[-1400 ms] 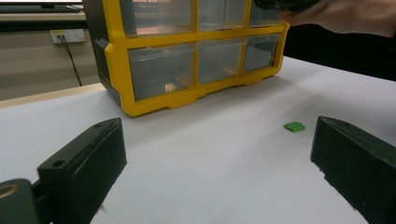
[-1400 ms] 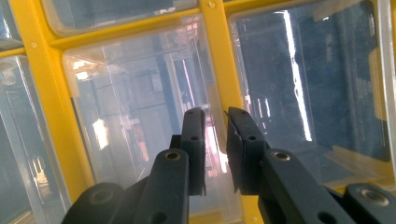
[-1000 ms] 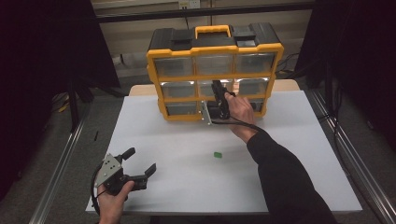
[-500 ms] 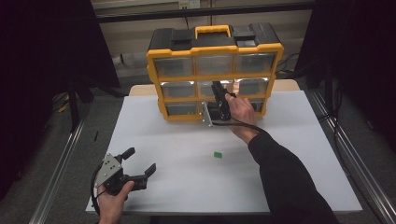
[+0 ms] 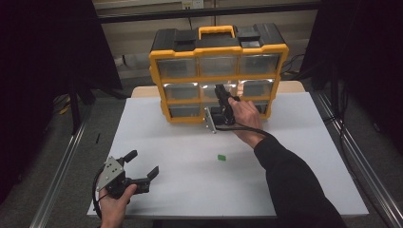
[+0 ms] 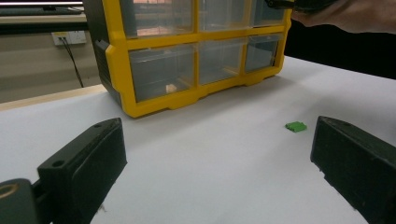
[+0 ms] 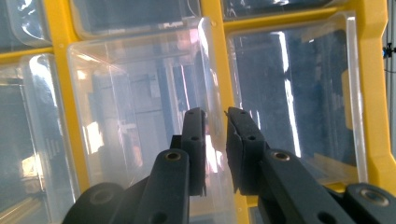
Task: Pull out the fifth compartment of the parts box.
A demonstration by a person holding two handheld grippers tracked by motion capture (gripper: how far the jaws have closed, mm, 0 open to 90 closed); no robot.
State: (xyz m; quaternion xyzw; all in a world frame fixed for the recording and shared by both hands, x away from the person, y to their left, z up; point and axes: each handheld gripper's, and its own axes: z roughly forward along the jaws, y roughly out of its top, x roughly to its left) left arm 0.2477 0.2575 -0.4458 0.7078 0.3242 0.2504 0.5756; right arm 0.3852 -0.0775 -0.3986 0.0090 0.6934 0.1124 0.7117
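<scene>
Working on clear plastic drawer (image 7: 140, 116), mid row, centre slot of yellow-framed, black-topped organiser cabinet (image 5: 218, 50) standing upright at far side of white table (image 5: 294, 180). Seems drawn out a little from slot in right gripper view; can't tell how far. Pinching its thin upright front edge w/ right gripper (image 7: 215, 114), jaws nearly together, clear wall caught btw pads: clenched on drawer, not idle. Resting left gripper (image 5: 142, 162) low at near-left of table, jaws spread wide, nothing btw them. Small green block (image 5: 221, 157) lying mid-table, well apart from both.

Handling, as judgement only:
- Prob. light, esp. if empty; can't read contents thru glare.
- Stiff but thin-walled, so likely brittle under hard squeeze.
- Glossy, so prob. slippery on pads.
- Best taken at front lip or upright corner edge, likely stiffest spots, not on flat face.
- Pull straight along slot, no twisting, or risk jamming in frame.
- Watch cabinet too: maybe light enough to slide or tip fwd w/ sticky drawer. Could brace yellow frame w/ free gripper.
</scene>
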